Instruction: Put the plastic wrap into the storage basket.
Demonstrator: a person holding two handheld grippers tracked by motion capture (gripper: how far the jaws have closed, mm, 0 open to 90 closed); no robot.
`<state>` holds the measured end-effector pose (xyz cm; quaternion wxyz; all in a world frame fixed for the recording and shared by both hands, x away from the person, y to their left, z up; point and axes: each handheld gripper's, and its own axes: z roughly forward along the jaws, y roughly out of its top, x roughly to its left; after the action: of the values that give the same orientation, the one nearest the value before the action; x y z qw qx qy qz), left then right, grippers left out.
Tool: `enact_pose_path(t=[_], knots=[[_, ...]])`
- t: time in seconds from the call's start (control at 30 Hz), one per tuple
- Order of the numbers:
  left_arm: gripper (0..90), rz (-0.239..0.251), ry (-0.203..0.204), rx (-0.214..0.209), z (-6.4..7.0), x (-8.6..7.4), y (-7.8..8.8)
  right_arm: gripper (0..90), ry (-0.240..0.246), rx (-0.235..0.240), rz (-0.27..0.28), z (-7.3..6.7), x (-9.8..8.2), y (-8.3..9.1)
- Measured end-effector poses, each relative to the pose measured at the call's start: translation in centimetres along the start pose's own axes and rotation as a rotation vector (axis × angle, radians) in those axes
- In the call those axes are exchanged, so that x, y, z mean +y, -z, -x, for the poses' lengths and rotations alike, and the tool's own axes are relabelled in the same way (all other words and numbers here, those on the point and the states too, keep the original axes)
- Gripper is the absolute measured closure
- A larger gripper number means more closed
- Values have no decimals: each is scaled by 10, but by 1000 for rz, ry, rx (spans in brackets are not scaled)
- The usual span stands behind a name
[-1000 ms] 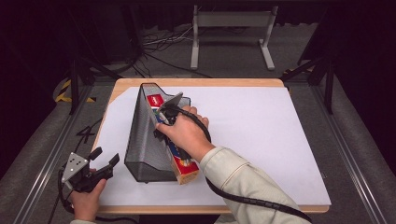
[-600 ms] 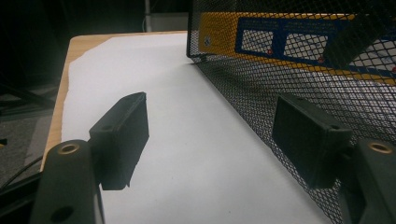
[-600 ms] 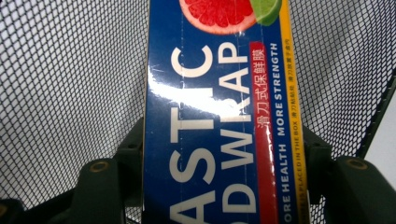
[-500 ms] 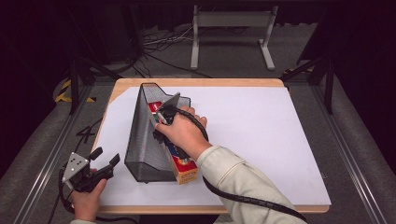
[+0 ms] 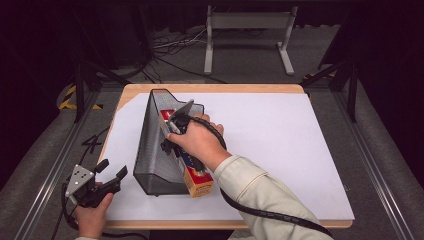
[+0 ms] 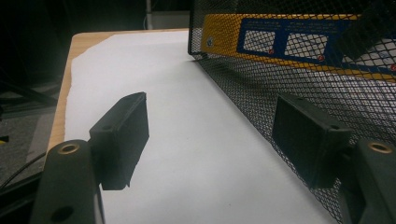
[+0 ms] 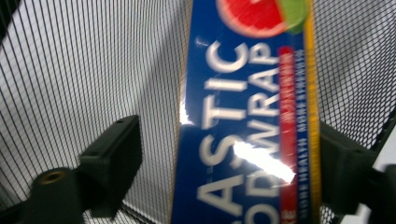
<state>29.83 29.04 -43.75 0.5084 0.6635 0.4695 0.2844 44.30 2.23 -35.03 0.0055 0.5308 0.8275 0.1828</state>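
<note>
Reaching over the mesh file holder [image 5: 152,150], the right hand [image 5: 197,142] is seen with right gripper [image 7: 224,163] jaws just opened, spread around the plastic wrap box [image 7: 252,116], left pad clear | box lodged in holder | left gripper [image 6: 210,135] held released, low beside holder, at table [image 5: 300,135] corner.

Plastic wrap box [image 7: 250,116] blurred, cut off top and bottom; right hand [image 5: 197,142] hides right hand-held gripper's jaws.
</note>
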Motion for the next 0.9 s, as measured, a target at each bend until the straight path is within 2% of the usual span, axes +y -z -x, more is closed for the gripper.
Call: enact_pose_path(t=[0.07, 0.27, 0.4, 0.47, 0.53, 0.63, 0.73, 0.8, 0.83, 0.9], knots=[[282, 0, 4, 1, 0, 0, 0, 177, 11, -4, 9, 0, -1, 3], [282, -3, 0, -3, 0, -1, -1, 176, 32, 25, 41, 3, -3, 14], [282, 0, 2, -2, 0, -1, -1, 171, 44, 38, 83, 7, -4, 23], [282, -2, 2, -2, 0, -1, -1, 164, 65, 45, 151, 8, -5, 34], [282, -3, 3, -3, -1, -1, -1, 155, 87, 74, 209, 10, -6, 45], [282, 2, 4, -2, 0, -1, -1, 147, 98, 112, 255, 13, -9, 58], [281, 0, 4, -1, 0, -1, -1, 147, 134, 148, 324, 17, -14, 72], [281, -4, 4, 0, -1, -1, -1, 129, 179, 163, 373, 20, -16, 78], [281, -4, 4, -1, -1, -1, -1, 131, 226, 171, 417, 23, -19, 83], [281, -6, 5, 1, 0, -1, -2, 131, 262, 180, 461, 27, -22, 88]])
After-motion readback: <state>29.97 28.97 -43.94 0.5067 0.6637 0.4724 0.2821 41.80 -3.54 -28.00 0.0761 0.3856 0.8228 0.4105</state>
